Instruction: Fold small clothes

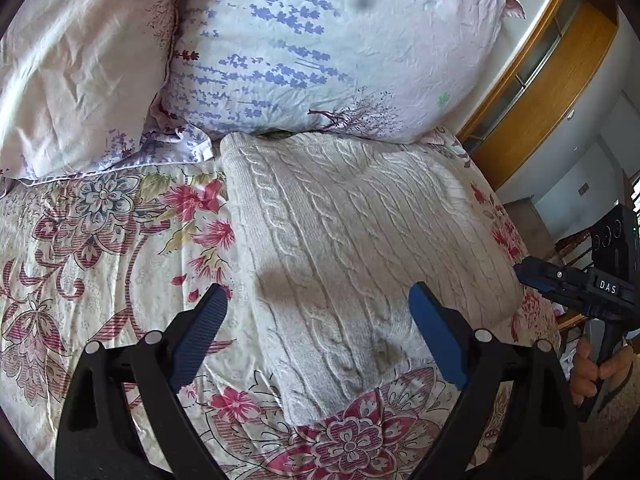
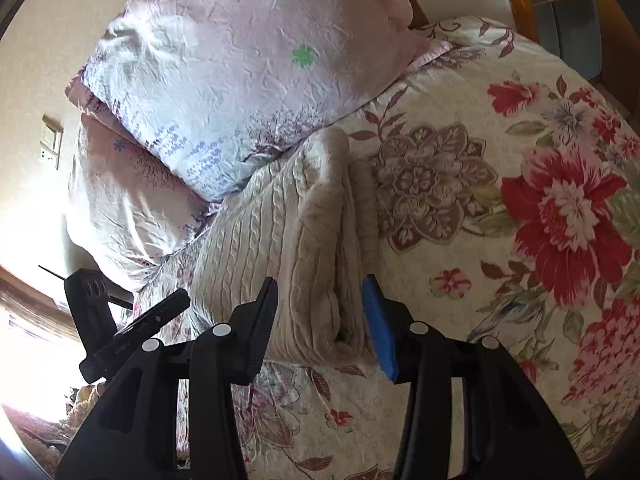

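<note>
A cream cable-knit sweater (image 1: 360, 240) lies folded in a neat rectangle on the floral bedspread (image 1: 100, 264), its far edge against a pillow. My left gripper (image 1: 318, 294) is open and empty, held above the sweater's near edge. My right gripper (image 2: 320, 284) is open, its jaws on either side of the sweater's stacked folded edge (image 2: 312, 248), not closed on it. The right gripper also shows in the left wrist view (image 1: 524, 276) at the sweater's right side, and the left gripper shows in the right wrist view (image 2: 176, 300).
Two pillows lie at the head of the bed, a lavender-print one (image 1: 320, 48) and a pale pink one (image 1: 68, 60). A wooden headboard and frame (image 1: 552, 80) run along the right. The bed's edge drops off at the right (image 1: 560, 320).
</note>
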